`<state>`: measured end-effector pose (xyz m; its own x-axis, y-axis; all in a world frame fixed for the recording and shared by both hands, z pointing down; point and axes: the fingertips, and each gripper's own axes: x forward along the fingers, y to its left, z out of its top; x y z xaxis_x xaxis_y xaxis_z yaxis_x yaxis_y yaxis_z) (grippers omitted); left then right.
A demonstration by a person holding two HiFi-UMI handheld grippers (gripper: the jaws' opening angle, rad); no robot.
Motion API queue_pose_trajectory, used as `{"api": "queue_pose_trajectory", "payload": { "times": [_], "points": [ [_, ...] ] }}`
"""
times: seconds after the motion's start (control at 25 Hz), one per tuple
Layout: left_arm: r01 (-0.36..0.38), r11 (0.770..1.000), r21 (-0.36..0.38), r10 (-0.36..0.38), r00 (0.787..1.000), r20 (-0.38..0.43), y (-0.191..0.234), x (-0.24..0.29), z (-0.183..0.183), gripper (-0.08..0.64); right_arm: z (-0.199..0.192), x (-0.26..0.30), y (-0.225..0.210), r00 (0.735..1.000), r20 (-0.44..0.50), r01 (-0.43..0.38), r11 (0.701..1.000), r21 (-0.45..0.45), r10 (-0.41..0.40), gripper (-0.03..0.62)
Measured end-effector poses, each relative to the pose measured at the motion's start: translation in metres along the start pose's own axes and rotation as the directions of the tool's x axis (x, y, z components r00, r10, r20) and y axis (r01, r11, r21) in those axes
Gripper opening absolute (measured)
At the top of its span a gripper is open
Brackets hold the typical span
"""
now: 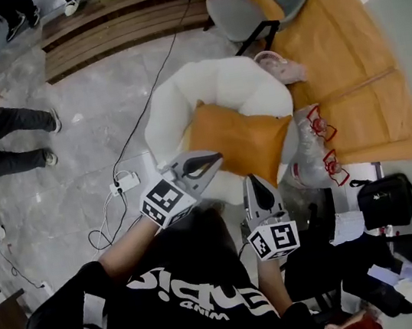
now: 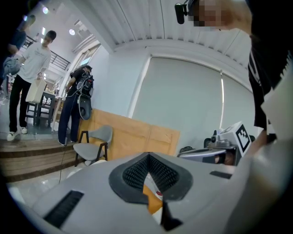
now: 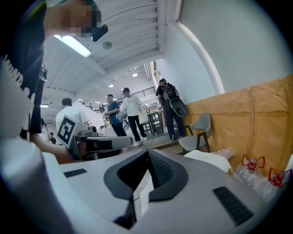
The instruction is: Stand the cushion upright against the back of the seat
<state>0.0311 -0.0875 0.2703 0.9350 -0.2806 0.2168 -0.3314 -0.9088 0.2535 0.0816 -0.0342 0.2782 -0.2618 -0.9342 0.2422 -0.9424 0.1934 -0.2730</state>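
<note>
The left gripper [image 1: 211,159] and right gripper [image 1: 254,183], jaws pressing together, are overlapping the cushion [image 1: 242,137], hiding any contact.

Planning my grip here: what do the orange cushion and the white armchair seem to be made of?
The orange cushion looks like matte fabric over soft filling: no shine, rounded corners. The white armchair seems upholstered in plush, matte cloth, going by its puffy rounded lobes; the texture is too small to confirm.
</note>
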Motion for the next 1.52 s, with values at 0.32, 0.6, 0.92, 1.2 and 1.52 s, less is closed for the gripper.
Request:
{"api": "queue_pose_trajectory", "payload": {
  "times": [0.32, 0.6, 0.92, 1.2, 1.52],
  "points": [
    [-0.004, 1.000, -0.007, 0.004, 0.999, -0.033, 0.031, 0.053, -0.031, 0.008, -0.034, 0.030, -0.050, 0.999, -0.043, 0.006, 0.999, 0.044, -0.004, 0.020],
    [0.004, 1.000, -0.004, -0.005, 0.993, -0.117, 0.064, 0.097, -0.095, 0.008, -0.097, 0.053, -0.095, 0.994, -0.103, 0.057, 0.992, 0.116, -0.045, 0.020],
    [0.062, 0.998, 0.018, -0.056, 0.972, -0.229, 0.091, 0.160, -0.192, 0.008, -0.205, 0.075, -0.152, 0.978, -0.178, 0.147, 0.959, 0.241, -0.105, 0.020],
    [0.074, 0.997, 0.033, -0.063, 0.962, -0.265, 0.120, 0.202, -0.263, 0.008, -0.273, 0.097, -0.191, 0.966, -0.216, 0.202, 0.943, 0.266, -0.146, 0.020],
    [0.096, 0.988, 0.120, -0.045, 0.927, -0.372, 0.154, 0.253, -0.353, 0.010, -0.370, 0.125, -0.225, 0.956, -0.252, 0.246, 0.882, 0.401, -0.151, 0.025]
  ]
}}
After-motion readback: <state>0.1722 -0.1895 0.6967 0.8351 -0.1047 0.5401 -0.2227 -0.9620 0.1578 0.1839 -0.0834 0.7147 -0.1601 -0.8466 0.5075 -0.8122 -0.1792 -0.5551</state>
